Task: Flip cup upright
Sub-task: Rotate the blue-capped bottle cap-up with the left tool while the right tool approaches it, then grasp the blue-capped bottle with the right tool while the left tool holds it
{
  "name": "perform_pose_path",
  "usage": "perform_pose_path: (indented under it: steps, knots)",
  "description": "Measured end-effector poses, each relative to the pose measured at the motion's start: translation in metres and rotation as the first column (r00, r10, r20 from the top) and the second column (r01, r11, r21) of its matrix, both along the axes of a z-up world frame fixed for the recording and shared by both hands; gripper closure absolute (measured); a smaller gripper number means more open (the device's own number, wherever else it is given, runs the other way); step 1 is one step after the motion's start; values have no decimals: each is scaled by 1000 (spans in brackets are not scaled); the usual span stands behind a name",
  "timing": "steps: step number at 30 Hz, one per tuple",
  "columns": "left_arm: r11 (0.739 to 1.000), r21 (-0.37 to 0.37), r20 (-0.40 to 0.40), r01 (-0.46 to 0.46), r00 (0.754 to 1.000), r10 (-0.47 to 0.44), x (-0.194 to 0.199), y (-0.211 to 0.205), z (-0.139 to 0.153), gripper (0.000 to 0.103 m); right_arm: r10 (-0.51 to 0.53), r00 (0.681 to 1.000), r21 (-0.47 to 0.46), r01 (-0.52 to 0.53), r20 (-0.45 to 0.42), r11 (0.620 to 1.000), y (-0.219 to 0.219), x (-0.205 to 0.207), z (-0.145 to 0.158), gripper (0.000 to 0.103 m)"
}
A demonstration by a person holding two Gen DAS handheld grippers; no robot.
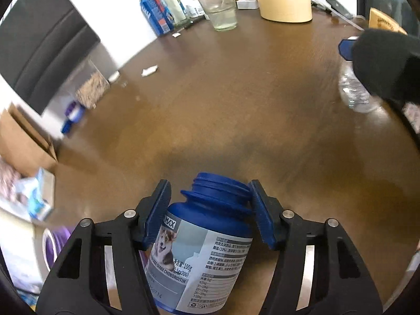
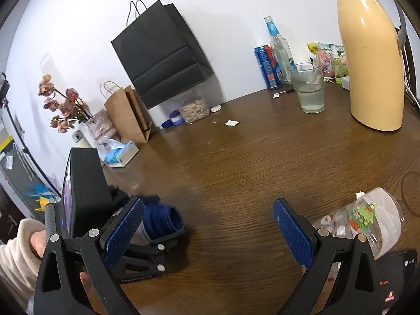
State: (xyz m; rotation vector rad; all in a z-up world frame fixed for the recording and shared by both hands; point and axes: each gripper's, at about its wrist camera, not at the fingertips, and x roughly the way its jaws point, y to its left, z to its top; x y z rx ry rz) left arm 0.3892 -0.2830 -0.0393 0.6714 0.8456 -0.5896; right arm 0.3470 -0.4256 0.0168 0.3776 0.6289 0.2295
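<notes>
Gripping the blue cup point(image 1: 207, 239) between its pads, the left gripper point(image 1: 210, 210) carries it low over the table point(image 1: 236, 110), mouth pointing forward — mid-flip; next, likely tilt mouth-up and set down — right gripper point(image 2: 207, 233) wide open, empty.

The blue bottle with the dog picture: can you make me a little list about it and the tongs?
object: blue bottle with dog label
cap: off, threaded neck open
held by: left tongs, pads on both sides near its neck
right tongs: open, holding nothing
surface: brown wooden table
nearby: drinking glass, cream thermos jug
</notes>
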Motion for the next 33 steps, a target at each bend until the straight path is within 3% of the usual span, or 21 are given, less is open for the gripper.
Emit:
perform_pose_path:
  steps: [5, 8, 9, 13, 15, 18, 22, 24, 26, 27, 33]
  knots:
    - [998, -65, 33, -7, 999, 9, -29, 13, 7, 47, 22, 1000, 14, -22, -2, 1000, 6, -9, 7, 1]
    - [986, -164, 94, -18, 995, 33, -49, 30, 30, 49, 56, 998, 23, -56, -2, 998, 14, -16, 11, 1]
    - [982, -190, 115, -17, 993, 40, -53, 36, 36, 57, 68, 998, 36, -68, 1, 997, 16, -19, 13, 1]
    - [949, -311, 169, -55, 979, 112, -67, 65, 55, 57, 160, 987, 98, -162, 29, 982, 32, -28, 24, 1]
    - [936, -346, 160, -71, 978, 133, -71, 79, 50, 57, 225, 973, 115, -229, 43, 967, 45, -32, 30, 1]
    - [893, -447, 150, -50, 980, 130, -82, 100, 44, 57, 330, 943, 144, -331, 32, 933, 73, -32, 35, 1]
    - [888, -460, 189, -22, 974, 122, -89, 110, 37, 57, 414, 910, 96, -411, -13, 907, 106, -28, 36, 3]
    - [866, -499, 162, -24, 979, 120, -86, 117, 36, 57, 451, 892, 95, -446, -43, 890, 122, -22, 33, 4]
    - [859, -511, 161, -43, 976, 144, -84, 124, 34, 56, 465, 882, 127, -454, -73, 882, 128, -15, 28, 26]
    - [860, -509, 167, -39, 975, 144, -84, 127, 33, 56, 447, 889, 121, -435, -97, 892, 131, -9, 24, 53]
    - [850, -524, 172, -47, 972, 160, -78, 137, 32, 56, 472, 874, 135, -456, -118, 879, 137, 8, 25, 52]
